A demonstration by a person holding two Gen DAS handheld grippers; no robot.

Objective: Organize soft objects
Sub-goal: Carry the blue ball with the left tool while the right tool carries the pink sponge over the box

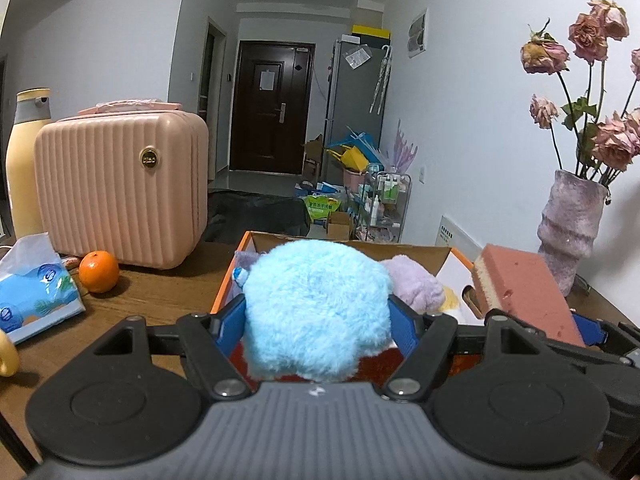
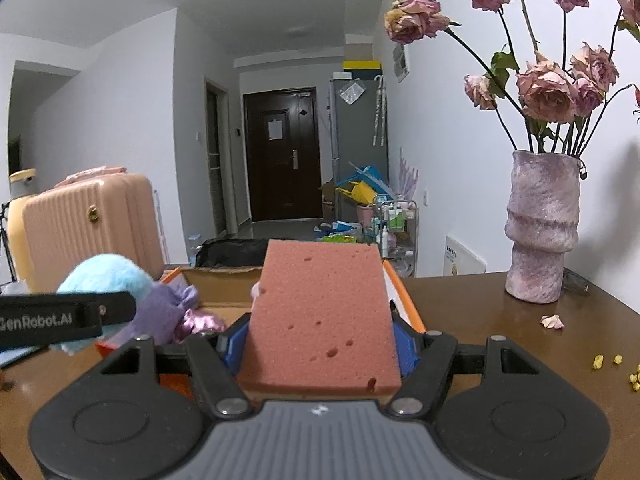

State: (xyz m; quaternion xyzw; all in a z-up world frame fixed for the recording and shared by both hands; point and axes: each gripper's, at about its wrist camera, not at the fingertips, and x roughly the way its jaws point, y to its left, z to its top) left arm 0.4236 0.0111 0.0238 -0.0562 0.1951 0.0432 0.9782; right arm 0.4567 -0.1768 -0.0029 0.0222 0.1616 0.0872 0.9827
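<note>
The brown worktop [image 2: 480,320] holds a big pink case [image 1: 120,188] at the far left and a purple vase [image 2: 540,232] of dried roses at the far right. Between them sits an open cardboard box [image 1: 348,242] with orange edges and soft purple things [image 1: 414,280] inside.

Both tongs point a little downward toward the box, side by side. The left tongs [image 1: 318,320] are clamped on a fluffy blue ball [image 1: 316,308], squeezed between the blue pads, right over the near end of the box. The right tongs [image 2: 320,344] are clamped on a pink sponge [image 2: 320,312], which lies flat between the pads above the right side of the box.

An orange [image 1: 99,272] sits near the case.
</note>
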